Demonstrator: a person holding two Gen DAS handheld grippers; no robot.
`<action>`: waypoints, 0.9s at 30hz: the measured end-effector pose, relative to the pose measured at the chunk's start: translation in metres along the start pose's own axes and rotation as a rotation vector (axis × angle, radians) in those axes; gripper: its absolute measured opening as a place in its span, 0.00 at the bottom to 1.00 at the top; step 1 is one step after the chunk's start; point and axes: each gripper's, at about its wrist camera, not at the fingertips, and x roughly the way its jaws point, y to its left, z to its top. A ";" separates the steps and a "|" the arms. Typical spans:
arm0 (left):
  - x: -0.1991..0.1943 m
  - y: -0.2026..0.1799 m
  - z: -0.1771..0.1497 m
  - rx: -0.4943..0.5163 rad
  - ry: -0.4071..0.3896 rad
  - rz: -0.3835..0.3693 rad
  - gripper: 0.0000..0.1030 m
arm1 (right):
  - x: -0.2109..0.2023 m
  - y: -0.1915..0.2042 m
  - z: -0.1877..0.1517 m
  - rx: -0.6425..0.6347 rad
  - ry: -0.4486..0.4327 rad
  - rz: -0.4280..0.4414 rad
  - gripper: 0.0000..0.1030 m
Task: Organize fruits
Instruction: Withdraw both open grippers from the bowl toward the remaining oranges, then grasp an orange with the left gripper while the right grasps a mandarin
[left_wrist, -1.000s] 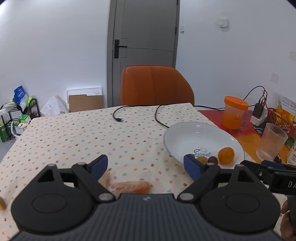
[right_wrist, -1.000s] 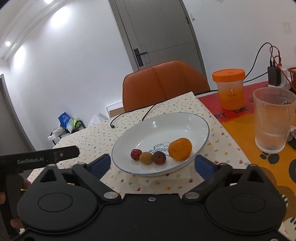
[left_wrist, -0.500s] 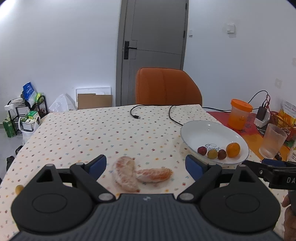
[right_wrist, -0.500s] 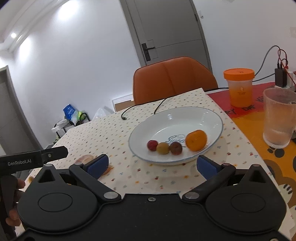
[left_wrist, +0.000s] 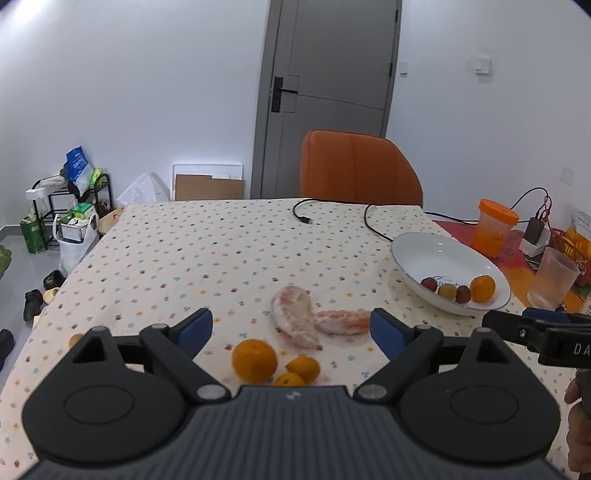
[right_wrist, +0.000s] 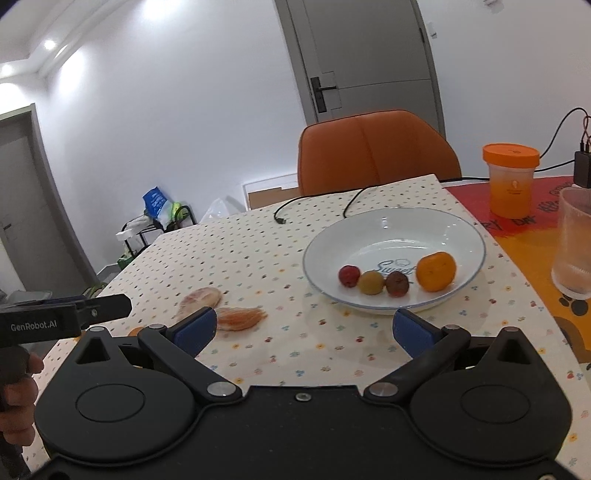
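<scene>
Tongs drawn back over the desk (left_wrist: 221, 251), both pairs empty.
Left tongs (left_wrist: 291, 328) and right tongs (right_wrist: 303, 326) gaped; three oranges (left_wrist: 255, 360) had newly come into view, still awaiting the plate (right_wrist: 369, 236).

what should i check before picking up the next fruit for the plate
1. Left tool open, nothing between its fingers: ok.
2. Right tool open and empty: ok.
3. White oval plate has free room beside the orange mandarin and three small round fruits: ok.
4. Loose round orange on the dotted tablecloth sits unobstructed: ok.
5. Two peeled pomelo segments untouched: ok.
6. Ribbed clear glass near the plate, collision risk: cannot tell.
</scene>
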 end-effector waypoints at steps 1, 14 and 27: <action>-0.001 0.002 -0.001 -0.003 -0.001 0.004 0.88 | 0.001 0.002 0.000 -0.004 0.003 0.003 1.00; -0.003 0.021 -0.017 -0.028 0.010 0.017 0.85 | 0.011 0.032 -0.008 -0.069 0.023 0.068 1.00; 0.014 0.039 -0.031 -0.078 0.045 0.017 0.56 | 0.030 0.051 -0.018 -0.101 0.077 0.140 0.77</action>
